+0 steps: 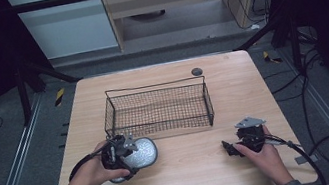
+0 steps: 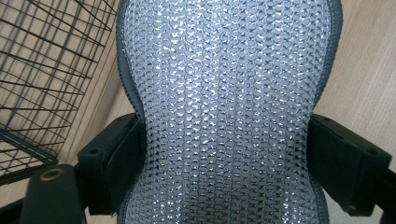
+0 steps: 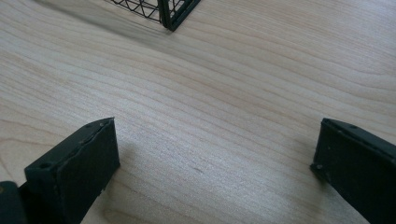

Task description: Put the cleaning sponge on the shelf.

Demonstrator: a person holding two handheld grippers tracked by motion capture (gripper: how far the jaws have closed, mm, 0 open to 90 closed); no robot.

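The left hand-held gripper (image 1: 130, 155) is clamped on a silvery, glittering mesh pad with a dark grey border (image 1: 143, 152). In the left gripper view its two black jaws pinch the pad (image 2: 224, 112) at its narrowed waist, one pad (image 2: 123, 158) pressing in from each side. The pad sits at the front left of the wooden bench (image 1: 195, 168), just in front of the near left corner of the black wire basket (image 1: 157, 106). The right hand-held gripper (image 1: 228, 148) is low over the bench at the front right, well apart from the basket, with its jaws spread wide and nothing but bare wood between them (image 3: 210, 154). A small dark round disc (image 1: 196, 71) lies beyond the basket's far right corner.
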